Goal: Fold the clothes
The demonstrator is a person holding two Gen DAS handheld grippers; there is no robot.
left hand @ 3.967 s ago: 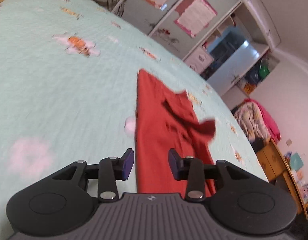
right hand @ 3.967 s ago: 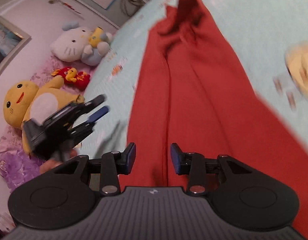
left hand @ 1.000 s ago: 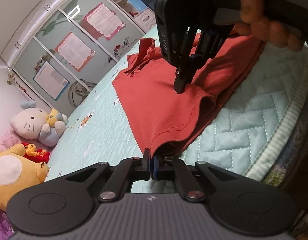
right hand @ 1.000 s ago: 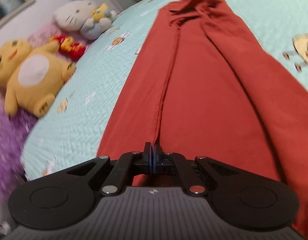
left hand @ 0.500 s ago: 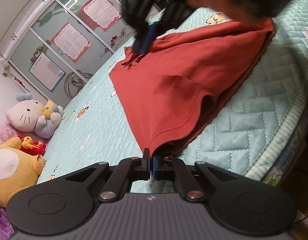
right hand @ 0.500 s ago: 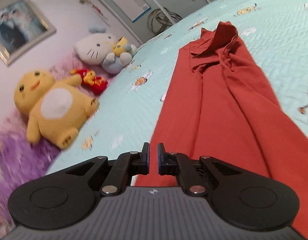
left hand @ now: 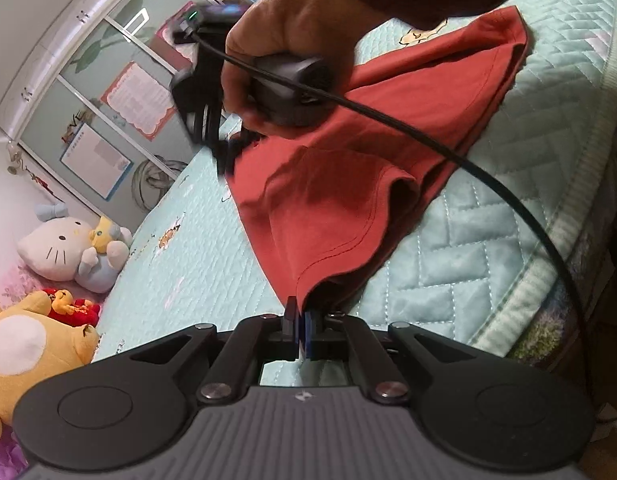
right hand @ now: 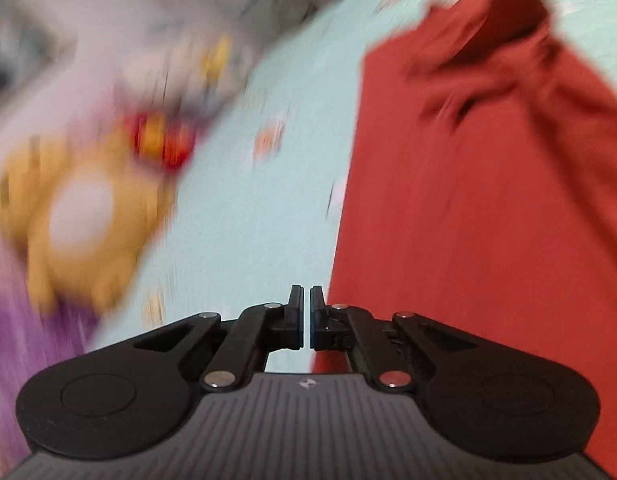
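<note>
A red garment (left hand: 348, 200) lies lengthwise on the mint quilted bed (left hand: 488, 260), doubled over along its length, with its hem near the bed's edge. My left gripper (left hand: 302, 316) is shut on the hem corner and holds it slightly off the quilt. In the blurred right wrist view, my right gripper (right hand: 306, 316) is shut to a thin slit with nothing in it. It hovers over the bed (right hand: 236, 240) just left of the garment's (right hand: 488, 220) long edge. The collar end (right hand: 500, 12) bunches at the far end.
A person's hand (left hand: 276, 52) holds the right gripper's body above the garment, and a black cable (left hand: 488, 184) trails from it across the bed's edge. Plush toys (left hand: 68, 248) sit by the wall on the left. Cabinets with posters (left hand: 140, 96) stand beyond the bed.
My right gripper let go of the garment's long edge and has swung left and forward, nearly closing again. My left gripper has kept its hold on the hem corner.
</note>
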